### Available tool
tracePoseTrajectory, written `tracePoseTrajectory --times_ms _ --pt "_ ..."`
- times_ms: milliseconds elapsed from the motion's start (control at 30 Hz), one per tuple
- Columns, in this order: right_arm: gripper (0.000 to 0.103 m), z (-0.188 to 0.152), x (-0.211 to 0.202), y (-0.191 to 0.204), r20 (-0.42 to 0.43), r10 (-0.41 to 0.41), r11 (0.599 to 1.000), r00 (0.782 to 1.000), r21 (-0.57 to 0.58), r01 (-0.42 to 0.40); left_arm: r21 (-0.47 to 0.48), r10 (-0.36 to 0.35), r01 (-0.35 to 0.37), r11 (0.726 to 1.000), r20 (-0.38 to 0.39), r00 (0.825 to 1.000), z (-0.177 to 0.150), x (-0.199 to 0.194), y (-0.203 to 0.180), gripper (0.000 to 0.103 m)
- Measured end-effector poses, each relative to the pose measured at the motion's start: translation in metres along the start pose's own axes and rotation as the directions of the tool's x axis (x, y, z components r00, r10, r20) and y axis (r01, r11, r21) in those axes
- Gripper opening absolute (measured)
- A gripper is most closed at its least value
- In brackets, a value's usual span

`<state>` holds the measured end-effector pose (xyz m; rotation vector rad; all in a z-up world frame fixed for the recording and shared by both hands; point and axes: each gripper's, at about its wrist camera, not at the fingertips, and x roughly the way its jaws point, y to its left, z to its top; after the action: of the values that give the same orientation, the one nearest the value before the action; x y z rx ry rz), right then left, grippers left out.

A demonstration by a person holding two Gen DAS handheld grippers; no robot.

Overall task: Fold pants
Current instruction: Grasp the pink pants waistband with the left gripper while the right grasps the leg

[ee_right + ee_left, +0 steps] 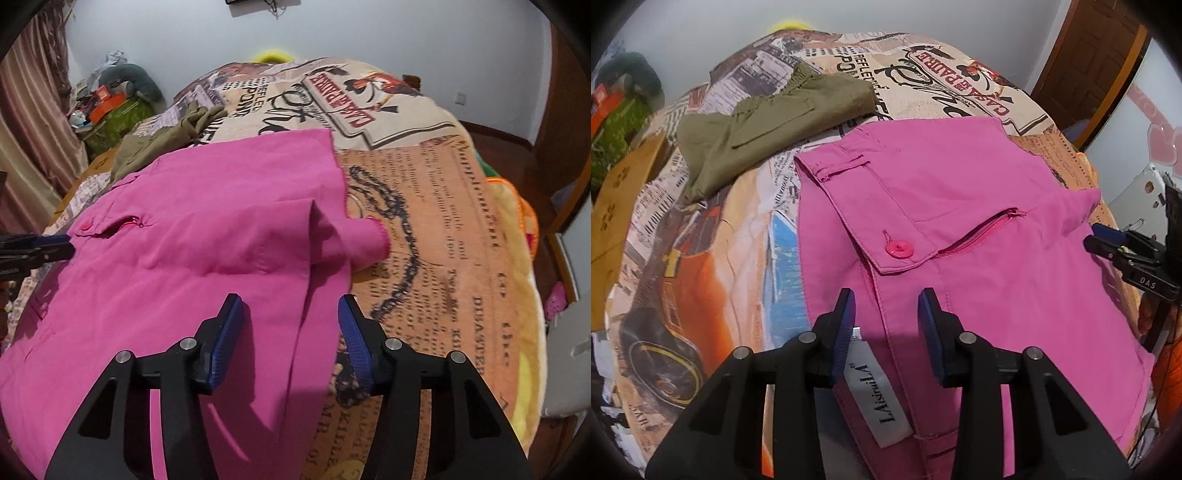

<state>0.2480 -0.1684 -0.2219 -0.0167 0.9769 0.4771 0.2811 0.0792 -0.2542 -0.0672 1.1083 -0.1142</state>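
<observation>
over on the left side of the bed (713, 236), olive trousers (757, 140) lie folded on the printed blanket. moving right, pink pants (979, 206) lie spread across the middle, waistband, button (898, 248) and white label (875, 398) toward the near edge. the left gripper (886, 314) hangs over that waistband, jaws apart, pink cloth and the label between them but nothing pinched. further right, the right gripper (291, 321) straddles the pants' right edge, pads parted, not gripping. a crumpled pink flap (362, 240) pokes out onto the bare blanket beyond.
</observation>
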Motion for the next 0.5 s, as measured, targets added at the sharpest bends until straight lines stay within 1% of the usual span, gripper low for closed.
tracePoseTrajectory --times_ms 67,100,200,233,300,400,467,500 --pt "0.044 0.002 0.003 -0.001 0.0 0.021 1.0 1.0 0.003 -0.021 -0.008 -0.009 0.009 1.0 -0.008 1.0 0.0 0.002 0.0 0.037" --pt "0.038 0.003 0.005 0.0 -0.002 0.023 1.0 1.0 0.004 -0.023 -0.013 -0.012 0.012 1.0 -0.009 1.0 0.0 0.002 0.0 0.037" --pt "0.036 0.005 0.011 0.0 -0.016 0.028 1.0 0.999 0.005 -0.028 -0.03 -0.028 0.028 0.999 -0.012 1.0 0.0 0.002 0.0 0.036" --pt "0.033 0.006 0.012 0.001 -0.017 0.033 0.999 0.999 0.005 -0.033 -0.032 -0.033 0.032 0.999 -0.015 0.999 0.0 0.002 0.0 0.036" --pt "0.03 0.006 0.013 0.002 -0.02 0.037 0.999 0.999 0.005 -0.037 -0.034 -0.038 0.037 0.999 -0.025 0.999 0.001 0.003 -0.001 0.034" --pt "0.015 0.006 0.011 0.002 -0.014 0.036 0.999 0.999 0.003 -0.036 -0.041 -0.044 0.042 0.998 -0.038 0.998 0.003 0.003 -0.001 0.028" --pt "0.012 0.007 0.01 0.002 -0.012 0.045 0.999 0.999 0.011 -0.044 -0.039 -0.032 0.031 0.999 -0.039 0.999 0.004 0.002 -0.002 0.019" --pt "0.01 0.007 0.009 0.003 -0.005 0.038 0.999 0.999 0.008 -0.038 -0.033 -0.027 0.026 0.999 -0.035 0.999 0.005 0.001 -0.002 0.01"
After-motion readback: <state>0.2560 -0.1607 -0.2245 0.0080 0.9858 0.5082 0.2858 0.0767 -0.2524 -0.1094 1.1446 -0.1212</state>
